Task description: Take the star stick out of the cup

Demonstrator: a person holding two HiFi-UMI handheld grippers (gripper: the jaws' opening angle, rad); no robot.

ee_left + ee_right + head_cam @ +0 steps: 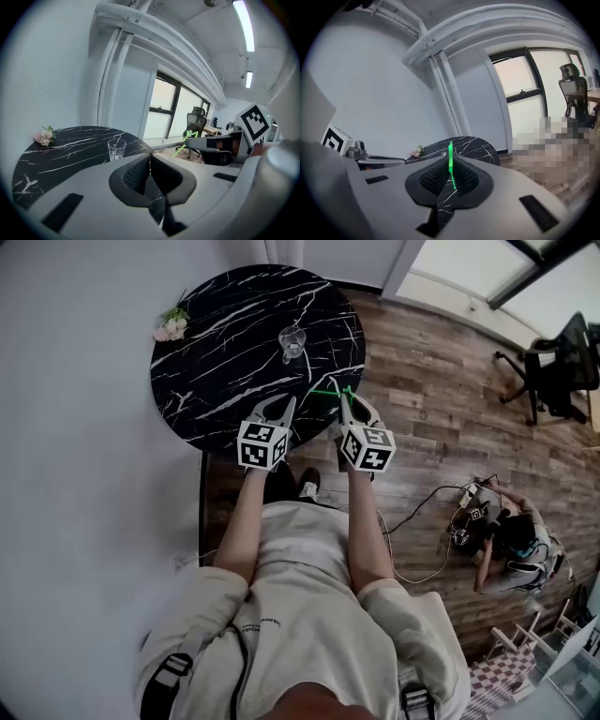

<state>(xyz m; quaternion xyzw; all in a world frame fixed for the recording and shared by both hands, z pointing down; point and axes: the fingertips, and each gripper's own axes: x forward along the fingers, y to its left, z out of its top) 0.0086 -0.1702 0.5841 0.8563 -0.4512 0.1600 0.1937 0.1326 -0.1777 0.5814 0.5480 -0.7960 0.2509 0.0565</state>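
- Two grippers are held out in front of the person, side by side over the near rim of the table.
- The left gripper [150, 158] is clenched with nothing in it, its jaws pressed together.
- The right gripper [450, 165] is clamped on the one star stick [450, 152], which is out of the cup and over the table's near edge.
- The stick is thin and bright green. From above it pokes sideways from the jaw tips towards the left gripper.
- Its star end is hard to make out. Only a small green zigzag shows in the left gripper view.
- One round black table [225, 362] with white veining stands on the wood floor, its near edge partly covered by the grippers.
- One clear glass cup [292, 341] stands upright on it, well apart from the stick.
- One small bunch of pink flowers [172, 324] lies at the table's far left rim.
- One office chair [561, 362] stands far right, cut off by the picture edge.
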